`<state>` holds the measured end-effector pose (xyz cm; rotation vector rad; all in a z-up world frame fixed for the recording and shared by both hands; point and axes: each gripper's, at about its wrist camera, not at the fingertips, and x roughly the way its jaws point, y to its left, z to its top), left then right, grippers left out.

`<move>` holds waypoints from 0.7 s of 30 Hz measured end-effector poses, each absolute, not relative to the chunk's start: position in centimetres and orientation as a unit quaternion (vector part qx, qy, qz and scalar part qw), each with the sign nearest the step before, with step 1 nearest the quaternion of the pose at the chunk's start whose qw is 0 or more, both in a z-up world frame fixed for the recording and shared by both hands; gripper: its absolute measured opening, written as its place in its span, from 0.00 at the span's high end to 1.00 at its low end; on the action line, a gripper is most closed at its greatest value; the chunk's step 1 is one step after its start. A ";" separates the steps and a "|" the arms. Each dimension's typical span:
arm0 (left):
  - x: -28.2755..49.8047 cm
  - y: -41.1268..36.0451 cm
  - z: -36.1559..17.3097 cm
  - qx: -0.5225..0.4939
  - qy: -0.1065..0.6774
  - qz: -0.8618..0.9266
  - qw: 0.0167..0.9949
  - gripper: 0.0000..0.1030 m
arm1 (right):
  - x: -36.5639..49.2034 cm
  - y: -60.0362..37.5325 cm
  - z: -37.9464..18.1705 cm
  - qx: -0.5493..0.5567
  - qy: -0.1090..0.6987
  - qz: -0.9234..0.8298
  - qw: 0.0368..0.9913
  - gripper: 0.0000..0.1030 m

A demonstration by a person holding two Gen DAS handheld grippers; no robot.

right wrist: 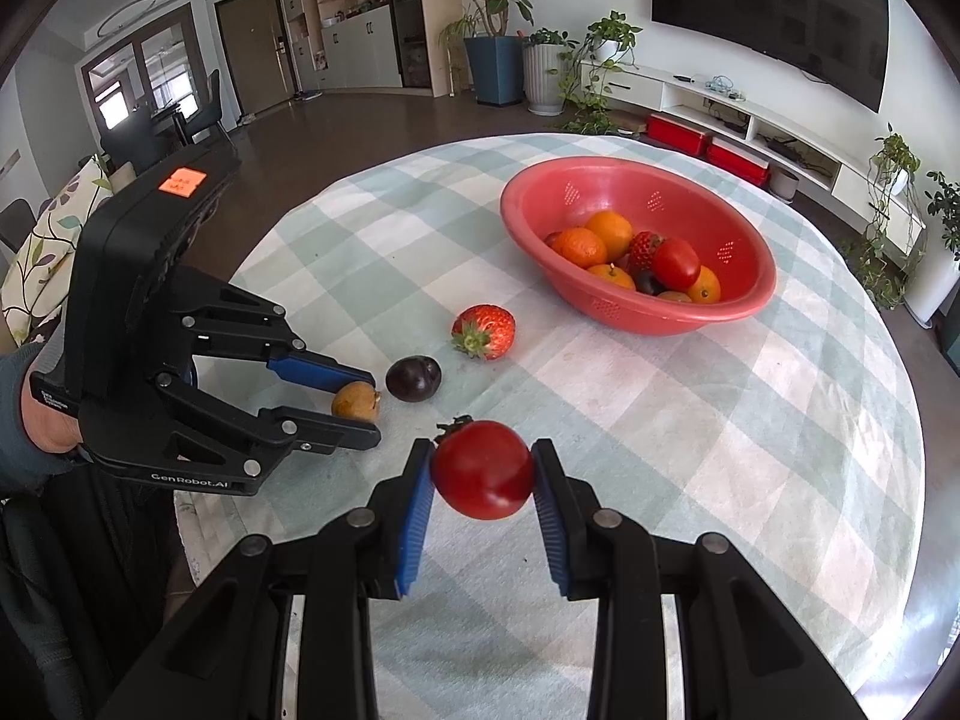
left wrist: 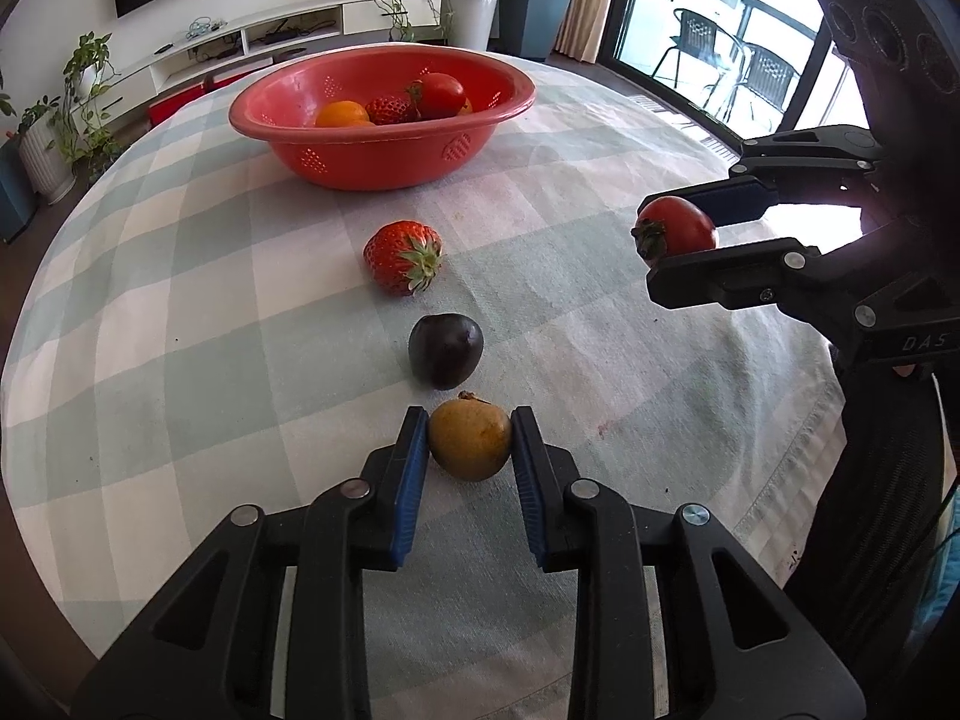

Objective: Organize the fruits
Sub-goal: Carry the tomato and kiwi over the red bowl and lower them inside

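Left gripper (left wrist: pixel 469 441) jaws clamped on a yellow-brown loquat (left wrist: pixel 471 439) near the tabletop (left wrist: pixel 180 330) edge, right gripper (right wrist: pixel 483 471) jaws holding a cherry tomato (right wrist: pixel 483 469) aloft, plum (left wrist: pixel 446 350), strawberry (left wrist: pixel 403 257), open cloth before the red colander (left wrist: pixel 384 162)

We are seeing a checked tablecloth (left wrist: pixel 180 300) bearing a red bowl (left wrist: pixel 384 162), a strawberry (left wrist: pixel 403 257), a dark plum (left wrist: pixel 445 350) and a yellow-brown fruit (left wrist: pixel 471 439).

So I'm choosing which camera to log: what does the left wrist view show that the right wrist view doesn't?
Only the left wrist view: balcony chairs behind a glass door. Only the right wrist view: the bowl's full contents, including several oranges, and a person's hand. Both: red bowl, strawberry, plum, left gripper shut on the yellow-brown fruit, right gripper shut on the tomato.
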<state>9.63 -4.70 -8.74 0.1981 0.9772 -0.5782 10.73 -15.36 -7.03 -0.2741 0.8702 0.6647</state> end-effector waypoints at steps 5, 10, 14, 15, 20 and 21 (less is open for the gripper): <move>9.6 -3.5 -7.4 0.079 0.453 -0.272 0.845 0.75 | 10.5 -15.6 -6.7 -0.129 0.414 0.310 0.846 0.66; 10.9 -2.1 -4.6 0.072 0.430 -0.267 0.859 0.75 | 10.7 -16.0 -6.1 -0.121 0.409 0.301 0.853 0.66; 13.0 -1.7 -1.7 0.080 0.403 -0.262 0.873 0.75 | 11.5 -16.3 -5.2 -0.111 0.400 0.289 0.863 0.66; 13.6 -1.7 -0.9 0.084 0.395 -0.261 0.877 0.75 | 11.8 -16.4 -4.9 -0.108 0.397 0.285 0.865 0.66; 18.1 -2.3 2.3 0.096 0.367 -0.259 0.888 0.75 | 14.2 -16.5 -3.1 -0.097 0.380 0.257 0.883 0.66; 19.0 -2.6 2.7 0.098 0.364 -0.260 0.889 0.75 | 14.8 -16.4 -2.8 -0.097 0.376 0.250 0.887 0.66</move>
